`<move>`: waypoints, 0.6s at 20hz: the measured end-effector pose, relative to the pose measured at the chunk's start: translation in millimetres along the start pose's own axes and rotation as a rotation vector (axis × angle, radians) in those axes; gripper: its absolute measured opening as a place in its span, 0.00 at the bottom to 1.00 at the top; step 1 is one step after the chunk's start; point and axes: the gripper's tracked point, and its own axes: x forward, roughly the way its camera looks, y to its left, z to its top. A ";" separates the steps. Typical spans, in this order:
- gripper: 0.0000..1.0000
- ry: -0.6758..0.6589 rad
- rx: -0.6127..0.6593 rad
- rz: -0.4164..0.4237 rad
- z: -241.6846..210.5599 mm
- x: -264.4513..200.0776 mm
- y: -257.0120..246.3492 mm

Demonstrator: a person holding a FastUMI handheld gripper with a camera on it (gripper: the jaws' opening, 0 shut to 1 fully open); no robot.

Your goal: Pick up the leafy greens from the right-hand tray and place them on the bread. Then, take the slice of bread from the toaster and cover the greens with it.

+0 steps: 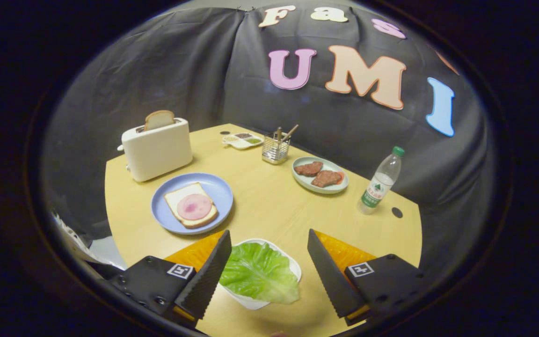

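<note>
Hovering low over the table (269, 210), the gripper (269, 262) had its fingers spread wide apart, grasping nothing. Between them, at the bottom centre of the frame, lay the leafy greens (258, 274) in a small white tray (251, 302); the left finger (206, 276) overlapped the leaf's edge in the picture, though whether it touched could not be told, and the right finger stood apart from it.

Nothing of the task looked done yet. The greens were in their tray, not lifted. Left of centre, beyond the left finger, sat the blue plate (218, 187) with an open slice of bread (176, 199) topped by a round pink slice of ham (194, 207), and no greens on it. At upper left the toaster (157, 150) held the second slice of bread (159, 119), standing up out of its slot, untouched.

By my judgement the first grasp was just being set up: closing on the leaf, carrying it to the plate, then fetching the toaster slice to cover it all remained. Farther back, right of centre, stood a plate of meat patties (320, 174), a utensil basket (275, 150), a small condiment dish (243, 140) and a water bottle (382, 180).
</note>
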 end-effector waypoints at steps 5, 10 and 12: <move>1.00 0.102 -0.014 0.038 -36.5 22.7 5.9; 1.00 0.198 0.023 0.044 -70.7 40.1 9.5; 1.00 0.234 0.045 0.047 -82.9 45.1 11.4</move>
